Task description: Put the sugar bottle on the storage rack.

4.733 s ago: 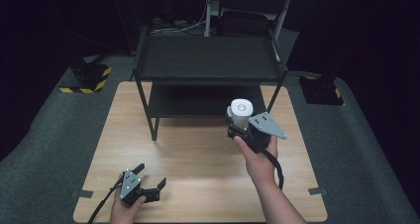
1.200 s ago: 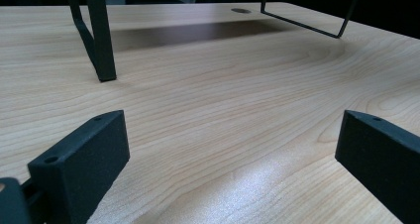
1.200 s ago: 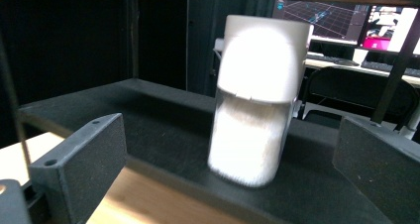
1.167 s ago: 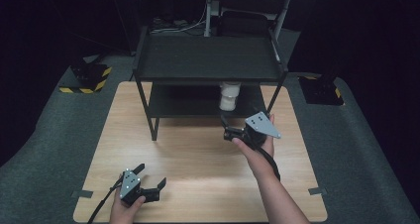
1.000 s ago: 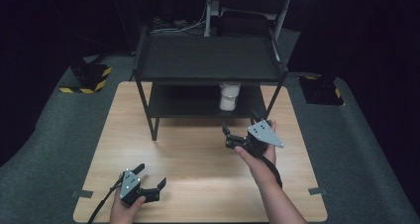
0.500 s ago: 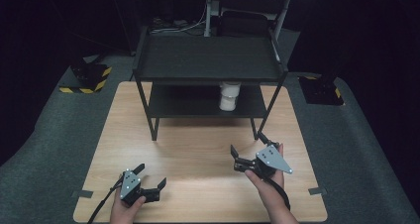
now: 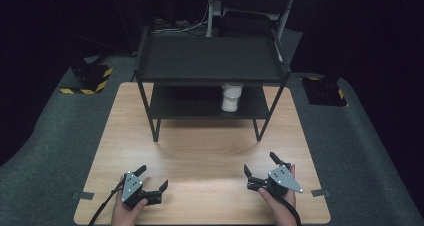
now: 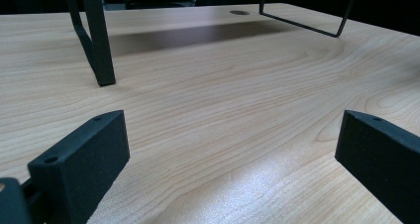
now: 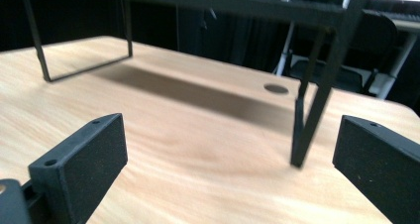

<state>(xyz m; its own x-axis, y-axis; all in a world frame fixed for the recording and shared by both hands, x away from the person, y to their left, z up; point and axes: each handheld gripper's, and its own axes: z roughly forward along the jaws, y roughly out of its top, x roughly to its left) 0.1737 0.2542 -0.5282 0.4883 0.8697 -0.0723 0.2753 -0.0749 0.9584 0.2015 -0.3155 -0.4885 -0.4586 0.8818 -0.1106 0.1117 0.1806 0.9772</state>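
Note:
A white cup-like container (image 7: 231, 97) stands on the lower shelf of a black two-tier rack (image 7: 210, 61) at the back of the wooden table (image 7: 200, 151). My right gripper (image 7: 261, 164) rests low near the table's front right, open, nothing between its jaws. My left gripper (image 7: 152, 178) sits at the front left, also open and holding nothing. In the left gripper view the wide-spread jaws frame bare wood and a rack leg (image 8: 99, 40). A rack leg (image 9: 317, 100) rises between the spread jaws in the right gripper view.
Dark carpet surrounds the table. Black blocks with yellow-black hazard stripes (image 7: 89, 78) lie on the floor at the left, another dark block (image 7: 324, 90) at the right. A cable hole (image 9: 276, 88) sits in the tabletop under the rack. Chairs stand behind.
My right gripper let go of the white container on the lower shelf, then drew back toward the front right of the table, open. The left gripper stayed put.

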